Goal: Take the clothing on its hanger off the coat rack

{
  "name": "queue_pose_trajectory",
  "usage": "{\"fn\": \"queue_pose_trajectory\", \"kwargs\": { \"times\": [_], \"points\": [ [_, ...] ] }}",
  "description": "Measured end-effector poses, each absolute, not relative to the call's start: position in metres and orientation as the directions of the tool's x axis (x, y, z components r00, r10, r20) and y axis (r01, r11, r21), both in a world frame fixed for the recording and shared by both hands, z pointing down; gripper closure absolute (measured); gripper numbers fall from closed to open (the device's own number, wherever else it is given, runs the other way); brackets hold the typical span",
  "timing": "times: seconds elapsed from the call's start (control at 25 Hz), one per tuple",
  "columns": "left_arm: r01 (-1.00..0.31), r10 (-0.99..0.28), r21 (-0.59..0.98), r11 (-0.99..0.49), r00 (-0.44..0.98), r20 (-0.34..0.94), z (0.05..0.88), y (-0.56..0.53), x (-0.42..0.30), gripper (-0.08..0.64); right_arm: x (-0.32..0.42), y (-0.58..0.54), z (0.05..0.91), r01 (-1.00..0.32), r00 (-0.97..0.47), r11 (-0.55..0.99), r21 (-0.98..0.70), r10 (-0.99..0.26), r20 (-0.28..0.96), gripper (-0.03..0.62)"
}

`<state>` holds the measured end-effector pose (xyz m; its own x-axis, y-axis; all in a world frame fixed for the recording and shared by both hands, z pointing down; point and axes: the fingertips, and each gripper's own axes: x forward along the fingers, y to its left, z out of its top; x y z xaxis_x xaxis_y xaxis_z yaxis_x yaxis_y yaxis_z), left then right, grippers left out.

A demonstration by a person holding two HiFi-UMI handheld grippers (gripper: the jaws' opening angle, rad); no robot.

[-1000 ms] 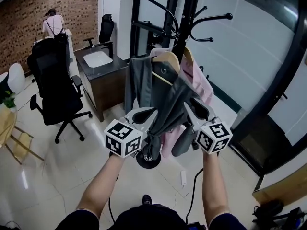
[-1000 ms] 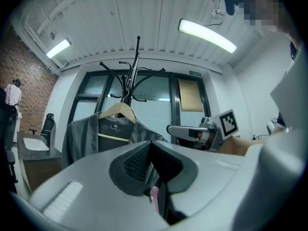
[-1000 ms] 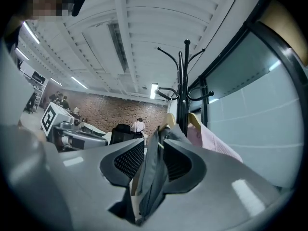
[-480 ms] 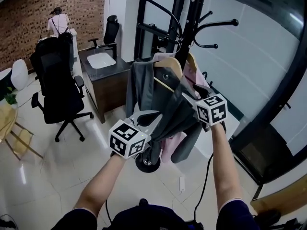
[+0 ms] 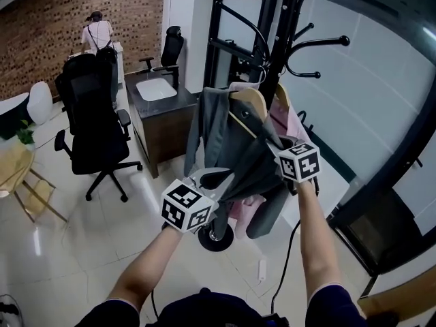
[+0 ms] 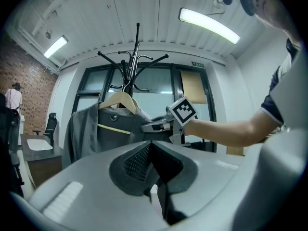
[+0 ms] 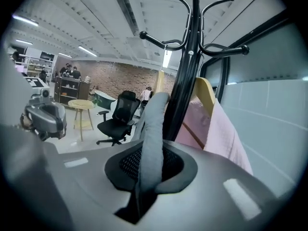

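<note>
The black metal coat rack (image 5: 277, 53), a slim pole with curved, ball-tipped hooks, rises from glossy pale floor tiles (image 5: 75, 251) beside a smooth frosted glass wall (image 5: 368, 80). The grey jacket (image 5: 218, 125), of soft matte woven cloth, hangs at the rack on its hanger, its front falling in long folds and its lower part drawn out towards me. Behind it, against the pole, a pink shirt (image 7: 211, 129) of thinner, lightly creased fabric drapes from a hanger of its own. The jacket's pale wooden hanger (image 5: 251, 101) is broad-shouldered and rounded, with a thin light crossbar under the collar.

My left tool (image 6: 151, 150), smooth grey plastic with dark mesh-textured pads, is held low in front of the jacket, its jaws together and clamped on a dark fold of the jacket's cloth. My right tool (image 7: 153, 150), raised higher near the jacket's shoulder, has just been closing. Its jaws now pinch a rolled grey ridge of the jacket, which runs up between the pads towards the rack's pole.
</note>
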<state>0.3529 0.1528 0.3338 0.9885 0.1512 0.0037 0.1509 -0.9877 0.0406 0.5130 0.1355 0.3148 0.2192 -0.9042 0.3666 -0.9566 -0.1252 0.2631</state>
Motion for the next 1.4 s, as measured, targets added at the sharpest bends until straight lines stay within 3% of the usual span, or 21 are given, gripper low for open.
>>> {"fn": "queue_pose_trajectory", "kwargs": {
  "times": [0.8,1.12,1.4],
  "points": [
    [0.085,0.086,0.048,-0.995,0.996,-0.001,0.336,0.135,0.332,0.548,0.465,0.154,0.274,-0.952,0.160,-0.083,0.294,-0.955,0.248,0.566],
    [-0.008,-0.010,0.043,-0.999,0.999,-0.034,0.318,0.104,0.302,0.548,0.421,0.142,0.281,-0.954,0.082,-0.007,0.298,-0.967,0.240,0.565],
    [-0.191,-0.193,0.059,-0.980,0.981,-0.022,0.317,0.058,0.245,0.548,0.380,0.095,0.294,-0.960,-0.060,0.126,0.251,-0.965,0.255,0.566]
  ]
}}
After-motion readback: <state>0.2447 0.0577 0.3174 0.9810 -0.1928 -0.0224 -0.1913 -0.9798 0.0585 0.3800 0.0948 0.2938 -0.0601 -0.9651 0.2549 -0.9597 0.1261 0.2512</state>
